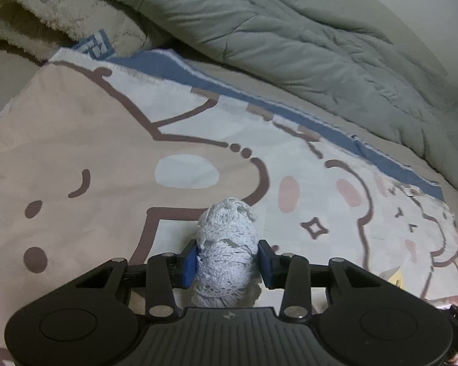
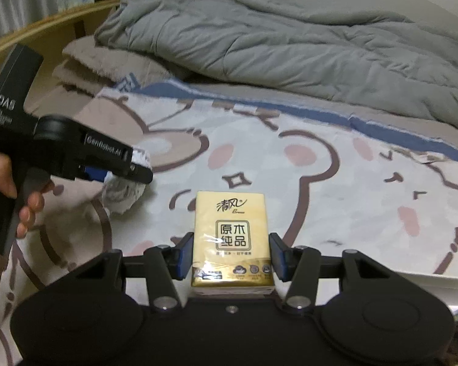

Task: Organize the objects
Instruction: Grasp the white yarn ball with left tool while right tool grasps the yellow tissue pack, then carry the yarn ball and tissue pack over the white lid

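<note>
My left gripper [image 1: 227, 263] is shut on a rolled pale grey-blue knitted cloth [image 1: 226, 244] and holds it just above the cartoon bear blanket [image 1: 91, 140]. In the right wrist view the left gripper [image 2: 131, 164] shows at the left with the cloth [image 2: 123, 193] hanging from it, held by a person's hand. My right gripper [image 2: 232, 257] stands around a yellow tissue pack [image 2: 232, 238] with printed characters. Its blue pads [image 2: 186, 253] sit at the pack's two sides, the right one with a thin gap.
A crumpled grey duvet [image 2: 290, 45] lies along the far side of the bed. A beige fleece blanket [image 2: 107, 64] is folded at the back left. A wooden bed frame [image 2: 45, 27] and curtains stand beyond it. The bear blanket [image 2: 351, 183] stretches to the right.
</note>
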